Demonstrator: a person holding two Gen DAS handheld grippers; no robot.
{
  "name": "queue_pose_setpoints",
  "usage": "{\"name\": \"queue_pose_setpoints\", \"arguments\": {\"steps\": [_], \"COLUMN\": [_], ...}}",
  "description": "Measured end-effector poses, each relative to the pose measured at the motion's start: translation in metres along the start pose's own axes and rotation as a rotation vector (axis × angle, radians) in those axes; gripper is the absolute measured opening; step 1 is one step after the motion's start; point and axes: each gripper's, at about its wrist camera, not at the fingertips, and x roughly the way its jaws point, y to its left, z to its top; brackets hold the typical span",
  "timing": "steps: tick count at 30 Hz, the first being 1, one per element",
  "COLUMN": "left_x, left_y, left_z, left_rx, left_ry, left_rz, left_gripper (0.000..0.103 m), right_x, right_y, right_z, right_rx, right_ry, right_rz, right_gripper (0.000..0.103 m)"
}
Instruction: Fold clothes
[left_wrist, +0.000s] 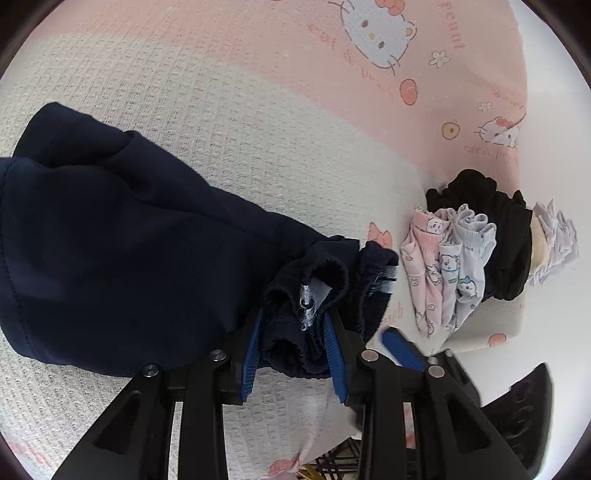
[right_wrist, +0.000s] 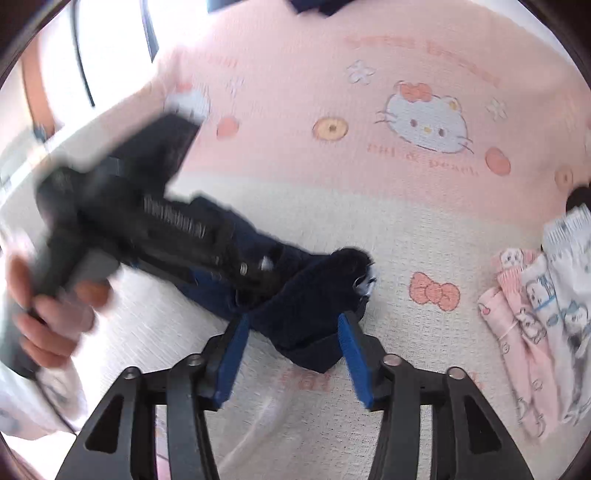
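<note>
Navy garment (left_wrist: 122, 229): matt knit cloth, smooth face, stitched hem at left of frame. Bed cover (left_wrist: 229, 110): waffle-textured cloth, matt, printed. Left gripper (left_wrist: 293, 350): matt black plastic, ribbed blue pads, shiny metal pins. Drawcord tip (left_wrist: 306, 302): glossy.

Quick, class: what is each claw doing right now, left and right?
Left claw: shut on the navy garment, at its bunched end.
Right claw: open, with a fold of the navy garment between its blue pads, unclamped.

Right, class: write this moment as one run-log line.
left claw: shut on navy garment waistband | right claw: open, navy fabric between pads | folded printed clothes: stacked beside | surface: pink cat-print blanket
</note>
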Motion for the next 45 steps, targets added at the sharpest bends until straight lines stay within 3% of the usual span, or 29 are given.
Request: {"name": "queue_pose_setpoints", "arguments": {"steps": [1,4,8,13,15,21,25,30,41,45], "left_x": [0.0,0.0,0.0,0.0,0.0,-0.001,0.0,-0.003,-0.023,-0.04], "left_y": [0.0,0.0,-0.002,-0.004,-0.004,-0.006,-0.012,-0.015,-0.01,-0.015], "left_z": [0.0,-0.001,-0.002,-0.004,-0.005,-0.005,-0.004,-0.006,-0.001,0.001], "left_rx": [-0.003,-0.006,0.006,0.017,0.022,0.036,0.056,0.085,0.03,0.047], "left_ry": [0.0,0.001,-0.001,-0.005,-0.007,-0.014,-0.017,-0.032,-0.053,-0.083], "left_rz": [-0.002,-0.006,0.007,0.023,0.029,0.047,0.064,0.045,-0.159,-0.181], "left_gripper": [0.029,0.029,0.029,0.029,0.029,0.029,0.029,0.029,0.029,0.027], "right_x": [-0.003,-0.01,0.008,0.036,0.053,0.063,0.061,0.053,0.028,0.023], "right_y": [-0.009,-0.05,-0.072,-0.089,-0.093,-0.101,-0.097,-0.086,-0.065,-0.056], "right_z": [0.001,-0.014,-0.017,-0.017,-0.015,-0.022,-0.022,-0.012,0.017,0.027], "right_rx": [0.043,0.237,0.447,0.562,0.571,0.605,0.608,0.554,0.526,0.527], "right_ry": [-0.016,-0.02,0.002,0.053,0.075,0.059,0.031,0.032,0.014,0.025], "right_rz": [0.014,0.061,0.107,0.13,0.118,0.167,0.244,0.206,0.253,0.251], "right_gripper": [0.063,0.063,0.063,0.063,0.062,0.026,0.014,0.014,0.014,0.014]}}
